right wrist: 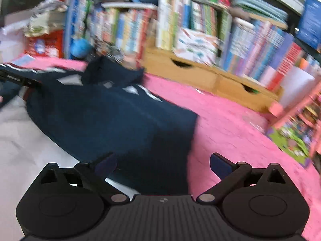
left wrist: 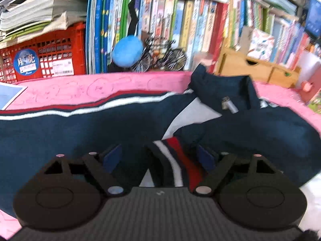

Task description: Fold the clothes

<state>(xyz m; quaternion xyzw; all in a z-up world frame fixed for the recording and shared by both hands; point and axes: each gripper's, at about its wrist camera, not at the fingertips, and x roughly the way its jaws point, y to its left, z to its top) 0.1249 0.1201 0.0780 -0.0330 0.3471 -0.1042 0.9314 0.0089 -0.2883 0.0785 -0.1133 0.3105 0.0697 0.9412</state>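
Closest to me, my left gripper point(left wrist: 160, 156) has its jaws spread wide. A striped cuff point(left wrist: 178, 160) in red, white and navy sits in the gap between the pads, but nothing is pinching it, so I'd call that let go rather than held. My right gripper point(right wrist: 163, 165) is wide open too, hanging over the near right corner of the navy jacket point(right wrist: 112, 120) with nothing in it.

The jacket itself lies spread on the pink mat point(right wrist: 230, 120), its right edge folded in fairly straight, probably so the sleeve stays on top of the body. In the left view the collar and the zip pull point(left wrist: 228, 104) sit at the far right, and the striped sleeve point(left wrist: 80, 106) runs along the far edge to the left.

Behind all that: red crate point(left wrist: 50, 60), wooden drawers point(right wrist: 200, 74) and packed bookshelves point(left wrist: 190, 20). Both views are blurry, so fine details are a guess.
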